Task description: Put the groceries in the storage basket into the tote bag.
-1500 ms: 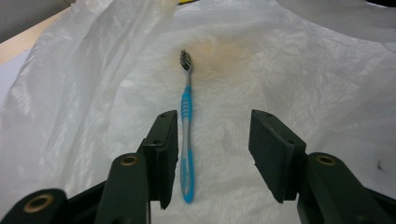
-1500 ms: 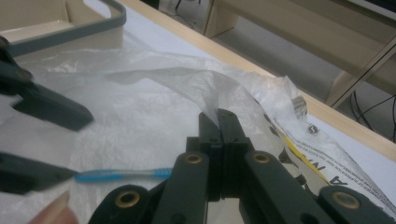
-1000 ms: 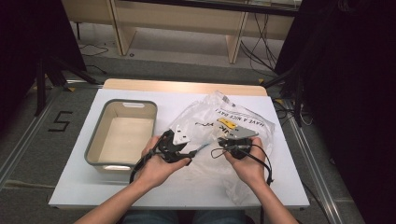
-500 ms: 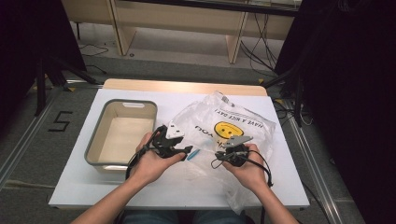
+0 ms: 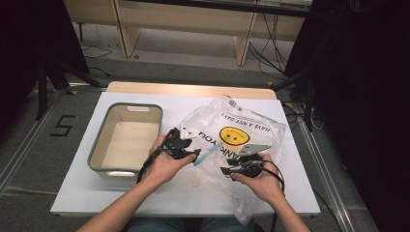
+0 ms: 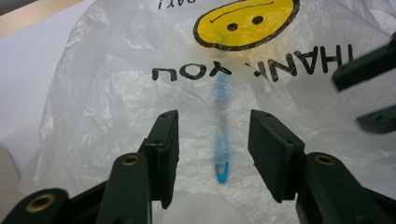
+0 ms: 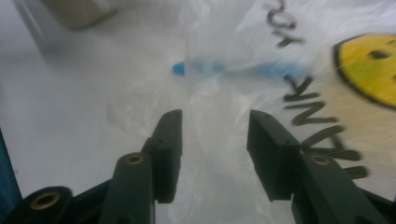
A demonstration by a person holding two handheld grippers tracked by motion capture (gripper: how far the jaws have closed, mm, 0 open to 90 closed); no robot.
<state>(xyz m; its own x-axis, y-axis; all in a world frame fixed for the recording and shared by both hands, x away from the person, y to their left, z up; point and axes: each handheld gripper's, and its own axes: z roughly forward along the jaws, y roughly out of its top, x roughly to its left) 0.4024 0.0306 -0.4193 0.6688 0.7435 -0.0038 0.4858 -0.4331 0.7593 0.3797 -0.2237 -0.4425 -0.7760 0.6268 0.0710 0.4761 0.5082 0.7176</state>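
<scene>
Both hand-held grippers open over a plastic bag, blue item lying inside.

Left hand-held gripper, centre of the high view: jaws parted about halfway, straddling the blue pen-like item without touching. Right hand-held gripper, lower right of centre: jaws have just been opening, only thin film between them, nothing grasped. Plastic bag lies on the counter; item blurred through the film. Grey bin, centre left, holds nothing visible.

Bin left of bag; pen in bag, both on table.
</scene>
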